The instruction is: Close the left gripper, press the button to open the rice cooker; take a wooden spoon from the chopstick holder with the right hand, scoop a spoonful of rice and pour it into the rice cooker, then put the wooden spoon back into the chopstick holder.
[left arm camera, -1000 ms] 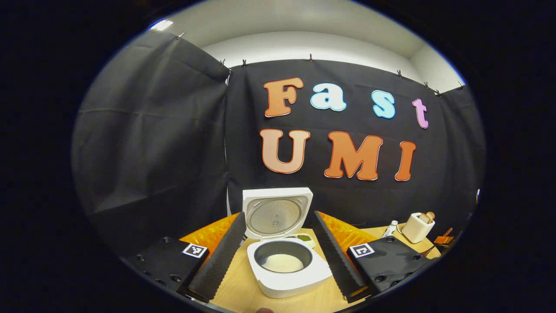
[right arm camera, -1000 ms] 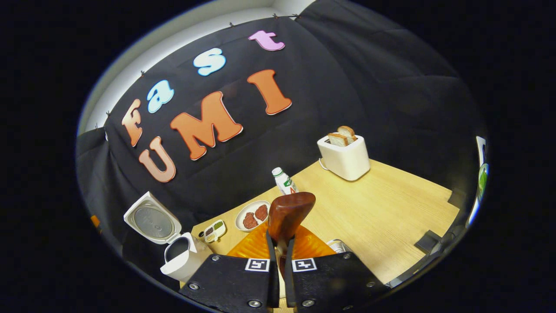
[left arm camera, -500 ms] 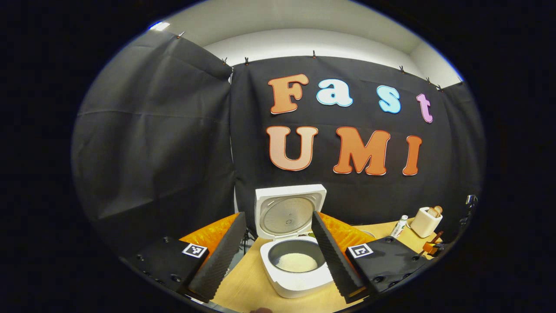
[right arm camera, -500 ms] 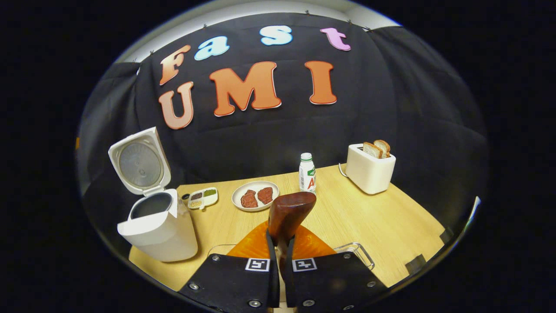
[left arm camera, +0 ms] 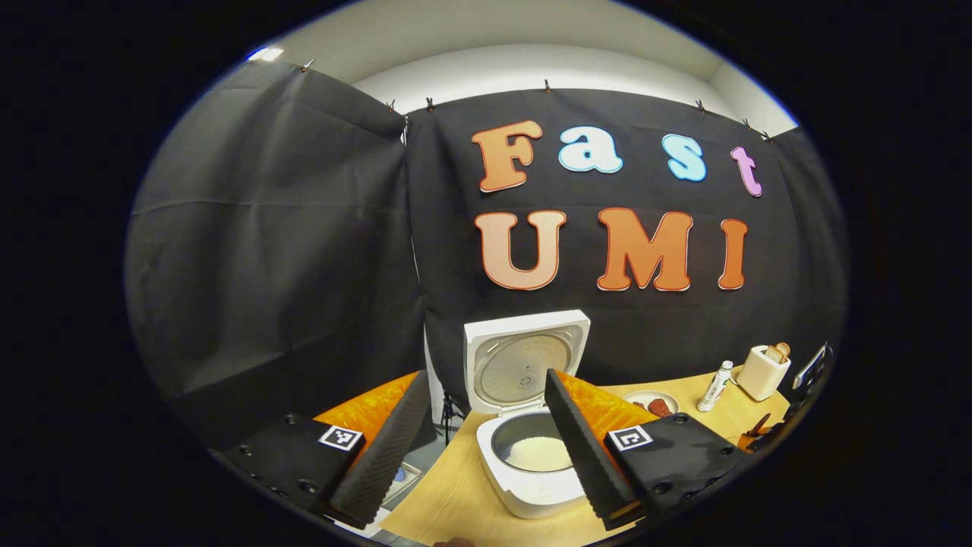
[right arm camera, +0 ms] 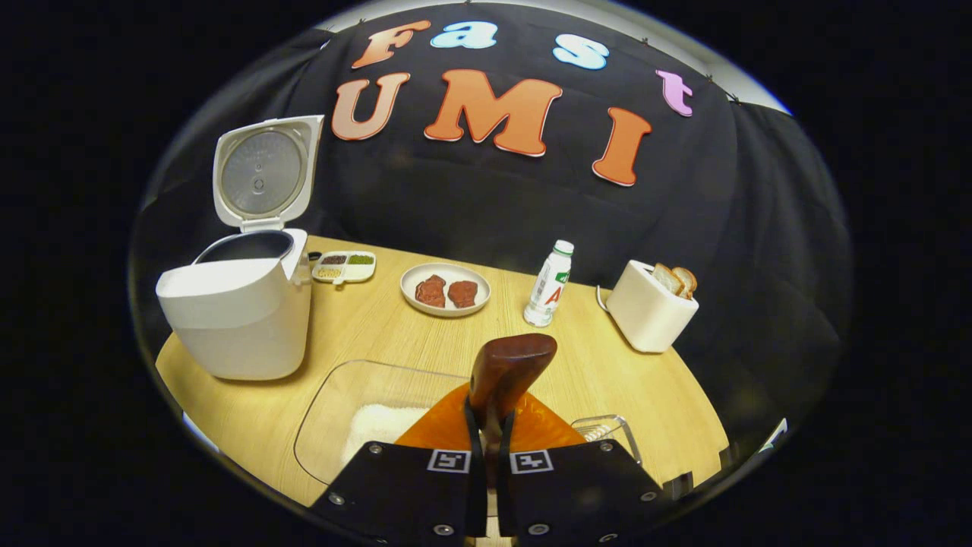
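Now right gripper (right arm camera: 490, 425) clamping both fingers on wooden spoon (right arm camera: 507, 372), spoon bowl sticking up past fingertips, hanging over glass rice container (right arm camera: 342, 403) on table (right arm camera: 653, 380). Left gripper (left arm camera: 486, 448) holding nothing, fingers spread wide, facing rice cooker (left arm camera: 531, 448). Cooker lid (left arm camera: 525, 358) standing upright, rice (left arm camera: 538, 453) lying in inner pot. Plate (right arm camera: 446, 288), bottle (right arm camera: 550, 283), toaster (right arm camera: 649, 306) sitting behind.

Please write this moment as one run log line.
rice cooker: open, rice inside | left gripper: open | right gripper: holding wooden spoon
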`<state>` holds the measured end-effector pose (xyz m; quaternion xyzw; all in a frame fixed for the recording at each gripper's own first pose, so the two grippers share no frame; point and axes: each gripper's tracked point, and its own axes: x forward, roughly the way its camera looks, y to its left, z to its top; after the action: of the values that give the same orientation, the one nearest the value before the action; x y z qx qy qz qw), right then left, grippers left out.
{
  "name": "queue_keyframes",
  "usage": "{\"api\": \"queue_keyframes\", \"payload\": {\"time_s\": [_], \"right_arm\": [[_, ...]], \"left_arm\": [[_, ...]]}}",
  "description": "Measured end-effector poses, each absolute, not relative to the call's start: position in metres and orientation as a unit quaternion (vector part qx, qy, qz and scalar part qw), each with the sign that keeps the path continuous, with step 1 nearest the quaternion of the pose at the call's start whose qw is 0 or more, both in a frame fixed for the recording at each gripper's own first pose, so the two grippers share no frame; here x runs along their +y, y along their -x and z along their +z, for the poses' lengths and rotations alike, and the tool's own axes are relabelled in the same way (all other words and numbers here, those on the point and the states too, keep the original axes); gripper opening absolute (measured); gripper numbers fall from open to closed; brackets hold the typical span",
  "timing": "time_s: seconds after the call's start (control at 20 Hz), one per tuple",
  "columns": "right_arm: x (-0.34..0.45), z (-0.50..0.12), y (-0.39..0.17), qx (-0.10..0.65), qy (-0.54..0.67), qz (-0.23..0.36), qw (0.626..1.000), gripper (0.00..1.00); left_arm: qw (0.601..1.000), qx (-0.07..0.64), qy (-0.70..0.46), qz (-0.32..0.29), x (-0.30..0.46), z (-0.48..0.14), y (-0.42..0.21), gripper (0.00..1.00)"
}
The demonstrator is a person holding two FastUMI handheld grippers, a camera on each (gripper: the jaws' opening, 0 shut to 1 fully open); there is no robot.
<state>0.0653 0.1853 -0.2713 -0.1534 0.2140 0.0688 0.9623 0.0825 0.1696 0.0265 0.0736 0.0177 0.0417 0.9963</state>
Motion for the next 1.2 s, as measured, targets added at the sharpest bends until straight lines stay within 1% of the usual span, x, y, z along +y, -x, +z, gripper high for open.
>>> {"api": "queue_keyframes", "payload": {"time_s": [0.25,0.55,0.75,0.95,1.2], "right_arm": [[0.192,-0.296,-0.059,0.252,0.066,0.079,0.962,0.05],[0.207,-0.303,-0.055,0.276,-0.068,0.075,0.956,0.05],[0.223,-0.312,-0.055,0.298,-0.180,0.068,0.935,0.05],[0.222,-0.316,-0.057,0.306,-0.240,0.044,0.920,0.05],[0.221,-0.321,-0.053,0.319,-0.347,0.030,0.881,0.05]], "left_arm": [[0.996,0.021,-0.075,0.046,0.173,0.023,-0.088,1.00],[0.997,0.030,-0.060,0.041,0.169,0.015,-0.090,1.00],[0.997,0.029,-0.062,0.037,0.165,0.015,-0.090,1.00],[0.997,0.026,-0.063,0.035,0.161,0.017,-0.087,1.00],[0.998,0.028,-0.054,0.030,0.158,0.017,-0.086,1.00]]}}
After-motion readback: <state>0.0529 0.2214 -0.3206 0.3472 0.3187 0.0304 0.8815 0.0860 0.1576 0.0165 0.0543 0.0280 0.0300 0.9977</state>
